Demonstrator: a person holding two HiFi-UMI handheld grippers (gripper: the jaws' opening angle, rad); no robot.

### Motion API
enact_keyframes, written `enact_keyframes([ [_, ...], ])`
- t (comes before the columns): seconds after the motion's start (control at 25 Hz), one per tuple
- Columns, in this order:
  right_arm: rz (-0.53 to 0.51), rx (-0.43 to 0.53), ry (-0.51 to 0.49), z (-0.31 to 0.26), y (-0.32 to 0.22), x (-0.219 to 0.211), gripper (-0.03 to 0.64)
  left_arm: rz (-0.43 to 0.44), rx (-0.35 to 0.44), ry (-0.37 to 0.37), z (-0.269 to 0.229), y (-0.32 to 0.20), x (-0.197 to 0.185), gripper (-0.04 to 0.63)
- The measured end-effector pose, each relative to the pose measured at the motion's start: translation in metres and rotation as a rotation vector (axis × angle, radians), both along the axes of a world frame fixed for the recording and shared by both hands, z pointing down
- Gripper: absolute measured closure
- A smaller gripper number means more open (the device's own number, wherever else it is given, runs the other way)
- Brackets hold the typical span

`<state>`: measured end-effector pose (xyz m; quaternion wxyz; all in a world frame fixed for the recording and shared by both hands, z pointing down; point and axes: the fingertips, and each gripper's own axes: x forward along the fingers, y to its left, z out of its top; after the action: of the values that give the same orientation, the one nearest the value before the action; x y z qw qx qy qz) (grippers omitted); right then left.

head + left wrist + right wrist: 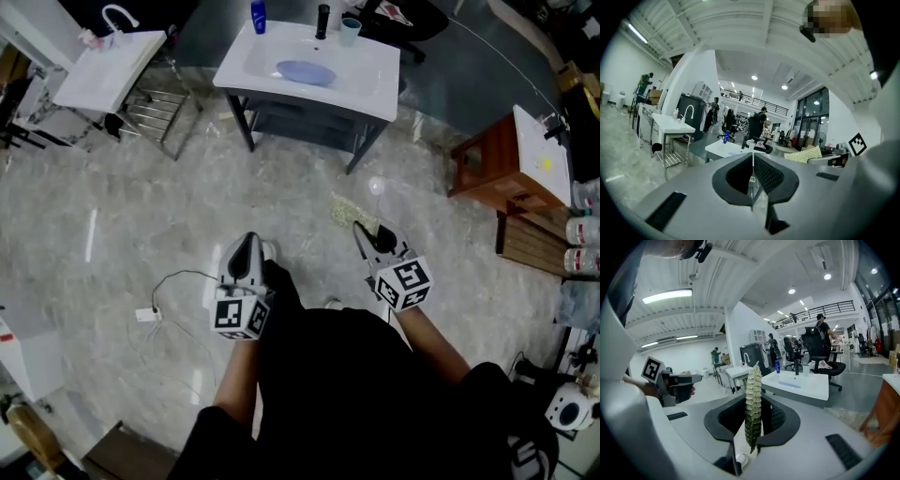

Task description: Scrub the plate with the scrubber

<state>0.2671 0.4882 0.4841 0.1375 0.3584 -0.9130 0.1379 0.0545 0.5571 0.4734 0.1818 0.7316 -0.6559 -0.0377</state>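
Lying well ahead of both grippers, the pale blue oval plate (pixel 306 72) sits in the shallow basin of the white sink-top surface (pixel 375 94). A stretch of grey marbled floor (pixel 141 216) separates it from the person. In the head view its long axis runs left to right, and it is roughly midway between the lines of the two grippers.

The right gripper (pixel 366 236) has its fingers (pixel 776 416) clenched on the yellow-green mesh scrubber (pixel 752 404). The scrubber stands on edge between them and sticks out past the tips. This gripper angles slightly to the left, so in its own view the plate (pixel 790 384) shows to the right of the scrubber.

The left gripper (pixel 249 246) has its black fingers (pixel 766 173) pressed together on nothing.

Judging from this, the scrubbing has not begun. Both hands would need to close on the surface, the right one swinging a little rightward to bring the scrubber's flat face down onto the plate. Neither gripper looks clearly nearer.
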Motion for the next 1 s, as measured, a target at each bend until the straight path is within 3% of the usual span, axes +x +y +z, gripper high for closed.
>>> enact_keyframes([
  [0.32,0.066,0.040,0.014,-0.030,-0.096,-0.086,0.554,0.123,0.050,0.055,-0.016,-0.105,-0.074,0.586],
  [0.6,0.085,0.058,0.036,-0.045,-0.146,-0.157,0.554,0.207,0.101,0.072,-0.030,-0.166,-0.133,0.588],
  [1.0,0.179,0.015,0.058,-0.029,-0.167,-0.179,0.554,0.296,0.092,0.079,-0.020,-0.211,-0.166,0.588],
])
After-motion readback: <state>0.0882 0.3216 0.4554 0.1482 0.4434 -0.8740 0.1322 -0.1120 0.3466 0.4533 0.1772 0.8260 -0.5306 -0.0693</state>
